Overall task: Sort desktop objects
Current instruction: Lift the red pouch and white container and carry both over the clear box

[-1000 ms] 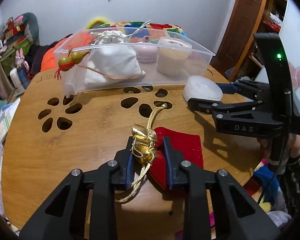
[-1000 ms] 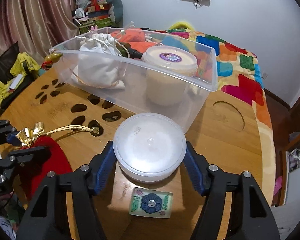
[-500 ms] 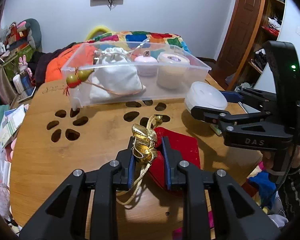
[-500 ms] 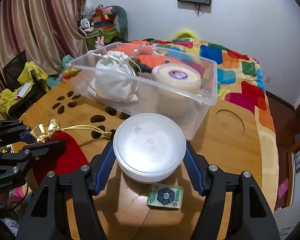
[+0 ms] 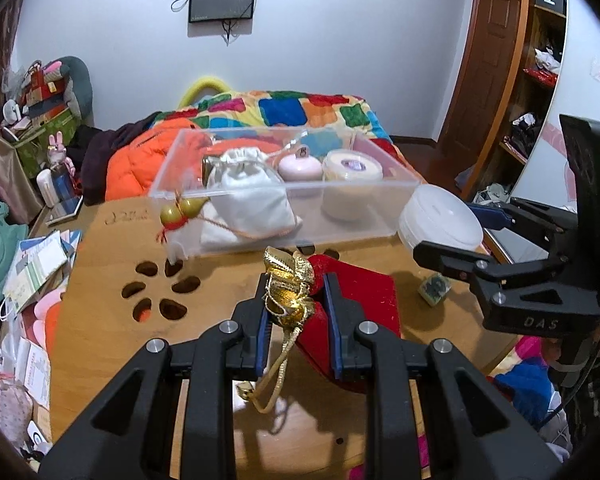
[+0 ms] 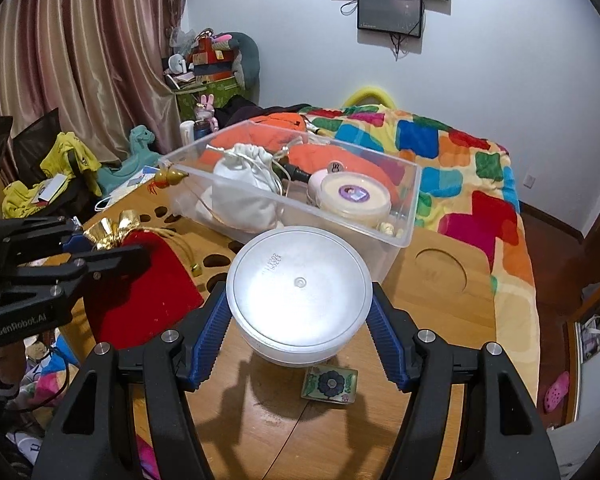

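Nearest to us, our left gripper (image 5: 294, 304) has its jaws drawn in tight on the gathered gold neck of a red pouch (image 5: 358, 300), which hangs clear above the wooden table (image 5: 100, 280), well short of the clear plastic bin (image 5: 284, 196). The pouch's gold cord (image 5: 278, 372) dangles below the fingers.

Our right gripper (image 6: 300, 320) has its jaws spread wide yet pressed against both sides of a round white container (image 6: 299, 296), holding it above the table, just in front of the bin's (image 6: 404, 216) near wall. Under the container, on the table on our side of the bin, lies a small flower-patterned tile (image 6: 330, 385).

Inside the bin we see a white drawstring bag (image 5: 248, 200) toward its left end, a lidded cream tub (image 5: 352, 178) toward its right end, and a pink round case (image 5: 300, 168) between them at the back. A gold gourd charm (image 5: 174, 214) with a red tassel hangs over the bin's left front corner.

Paw-print cutouts (image 5: 160, 292) pierce the table in front of the bin's left end. Beyond the bin lies a patchwork blanket (image 5: 300, 110), and a dark screen (image 5: 222, 0) hangs on the wall behind it.
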The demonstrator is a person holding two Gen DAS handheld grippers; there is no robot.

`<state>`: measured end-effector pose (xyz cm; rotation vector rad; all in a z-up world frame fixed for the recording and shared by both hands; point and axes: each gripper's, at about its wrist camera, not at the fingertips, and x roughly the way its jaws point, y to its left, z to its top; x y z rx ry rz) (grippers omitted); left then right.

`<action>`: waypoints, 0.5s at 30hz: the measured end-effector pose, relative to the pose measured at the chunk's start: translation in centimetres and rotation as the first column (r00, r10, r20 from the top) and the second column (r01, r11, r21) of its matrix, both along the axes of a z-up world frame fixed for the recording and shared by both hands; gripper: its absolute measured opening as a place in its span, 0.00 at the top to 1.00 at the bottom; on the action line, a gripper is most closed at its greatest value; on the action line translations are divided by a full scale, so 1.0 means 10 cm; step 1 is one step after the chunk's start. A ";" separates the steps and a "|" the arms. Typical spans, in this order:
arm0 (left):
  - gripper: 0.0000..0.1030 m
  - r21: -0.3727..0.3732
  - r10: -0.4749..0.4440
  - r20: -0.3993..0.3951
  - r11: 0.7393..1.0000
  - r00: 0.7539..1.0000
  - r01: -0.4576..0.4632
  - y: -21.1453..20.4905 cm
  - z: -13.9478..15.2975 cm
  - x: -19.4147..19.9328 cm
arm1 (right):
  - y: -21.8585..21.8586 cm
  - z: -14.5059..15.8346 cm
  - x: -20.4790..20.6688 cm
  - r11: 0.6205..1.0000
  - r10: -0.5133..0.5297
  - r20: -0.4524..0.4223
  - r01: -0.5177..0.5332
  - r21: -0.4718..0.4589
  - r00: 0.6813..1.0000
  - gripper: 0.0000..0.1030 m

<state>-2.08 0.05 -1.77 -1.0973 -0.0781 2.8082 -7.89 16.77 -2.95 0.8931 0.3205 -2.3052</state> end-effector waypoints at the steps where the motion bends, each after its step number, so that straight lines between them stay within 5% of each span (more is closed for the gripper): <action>1: 0.78 0.005 -0.004 -0.003 1.000 1.000 0.004 -0.01 0.03 0.00 | 0.00 0.01 0.01 1.000 0.001 -0.002 -0.001 -0.001 1.000 0.39; 4: 0.78 0.044 -0.023 -0.008 0.999 1.000 0.023 -0.05 0.11 -0.03 | 0.01 0.05 0.03 1.000 0.005 -0.016 -0.005 0.000 1.000 0.39; 15: 0.78 0.001 -0.013 -0.072 1.000 0.997 0.013 -0.11 0.39 -0.15 | 0.01 0.19 -0.05 1.000 0.003 -0.039 -0.003 -0.002 0.999 0.39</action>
